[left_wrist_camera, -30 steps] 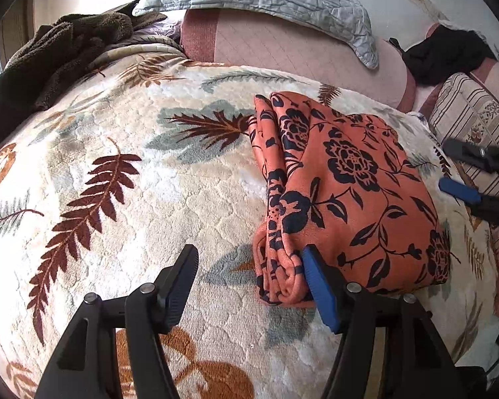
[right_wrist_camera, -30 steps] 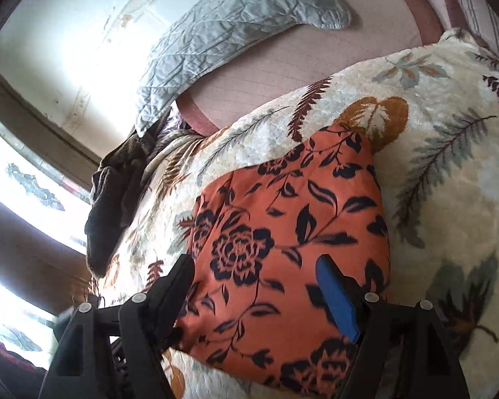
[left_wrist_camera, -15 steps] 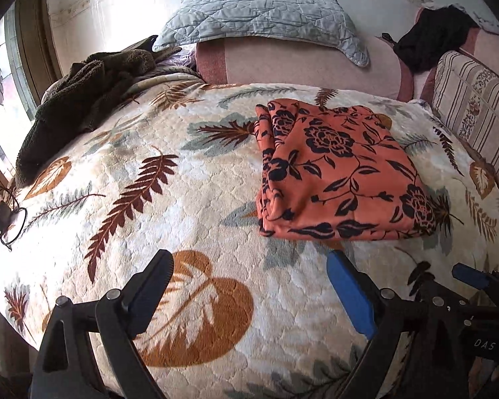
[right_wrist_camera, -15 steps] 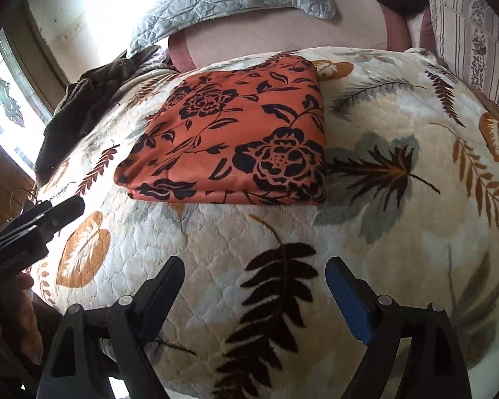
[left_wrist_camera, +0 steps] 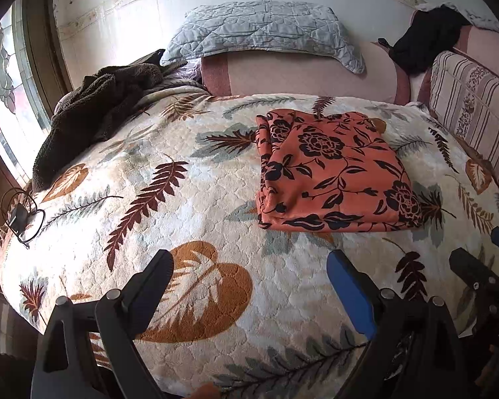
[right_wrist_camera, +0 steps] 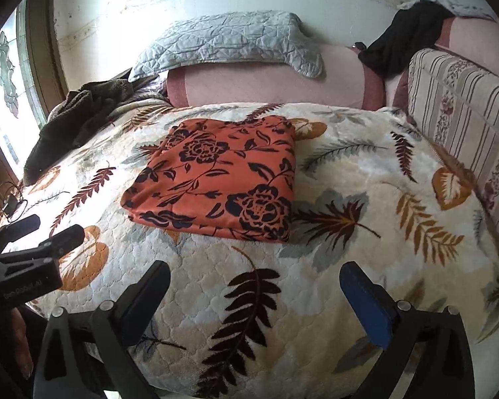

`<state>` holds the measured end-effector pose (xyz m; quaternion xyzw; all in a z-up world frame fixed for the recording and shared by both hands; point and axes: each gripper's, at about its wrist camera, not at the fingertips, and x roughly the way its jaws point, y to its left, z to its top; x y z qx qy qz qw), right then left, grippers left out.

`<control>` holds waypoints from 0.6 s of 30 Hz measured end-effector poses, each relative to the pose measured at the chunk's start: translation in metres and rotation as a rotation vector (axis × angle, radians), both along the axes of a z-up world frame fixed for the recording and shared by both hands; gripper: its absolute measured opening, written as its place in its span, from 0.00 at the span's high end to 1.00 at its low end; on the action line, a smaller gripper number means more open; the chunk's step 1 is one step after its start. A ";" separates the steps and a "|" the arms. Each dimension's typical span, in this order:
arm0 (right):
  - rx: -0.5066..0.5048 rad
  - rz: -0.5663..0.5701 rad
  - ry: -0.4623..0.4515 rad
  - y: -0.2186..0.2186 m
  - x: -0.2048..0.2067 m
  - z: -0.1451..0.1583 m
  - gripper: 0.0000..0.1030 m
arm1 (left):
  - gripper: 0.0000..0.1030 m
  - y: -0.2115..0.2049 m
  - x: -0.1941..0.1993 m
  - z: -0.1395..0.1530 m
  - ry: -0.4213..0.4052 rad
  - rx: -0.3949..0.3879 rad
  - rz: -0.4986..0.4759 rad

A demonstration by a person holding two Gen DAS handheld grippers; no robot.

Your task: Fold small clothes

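Note:
An orange garment with a dark flower print [left_wrist_camera: 332,173] lies folded into a flat rectangle on the leaf-patterned blanket [left_wrist_camera: 189,219]; it also shows in the right wrist view [right_wrist_camera: 219,179]. My left gripper [left_wrist_camera: 249,272] is open and empty, held back over the blanket's near edge, well short of the garment. My right gripper [right_wrist_camera: 254,282] is open and empty, also well back from the garment. The right gripper shows at the right edge of the left wrist view [left_wrist_camera: 482,259], and the left gripper shows at the left edge of the right wrist view [right_wrist_camera: 33,236].
A dark brown fleece [left_wrist_camera: 93,113] lies heaped at the far left of the bed. A grey quilted pillow [left_wrist_camera: 266,33] rests on a pink bolster [left_wrist_camera: 302,73] at the head. A striped cushion [left_wrist_camera: 472,106] and black clothing [left_wrist_camera: 425,43] are at right. A cable [left_wrist_camera: 20,216] lies at the left edge.
Both grippers have let go of the folded garment and pulled back toward the near edge of the bed. The garment stays flat where it was laid.

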<state>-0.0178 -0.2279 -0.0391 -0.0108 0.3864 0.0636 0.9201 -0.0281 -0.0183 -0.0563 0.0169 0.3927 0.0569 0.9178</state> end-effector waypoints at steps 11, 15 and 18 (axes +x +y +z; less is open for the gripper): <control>-0.051 -0.025 0.011 0.016 0.010 0.008 0.00 | 0.08 0.003 -0.002 0.014 -0.026 -0.035 -0.011; -0.052 -0.039 0.013 0.016 0.016 0.013 0.00 | 0.04 0.004 0.002 0.018 -0.032 -0.035 0.009; -0.059 -0.040 0.011 0.017 0.019 0.016 0.00 | 0.04 0.003 0.005 0.019 -0.035 -0.030 0.004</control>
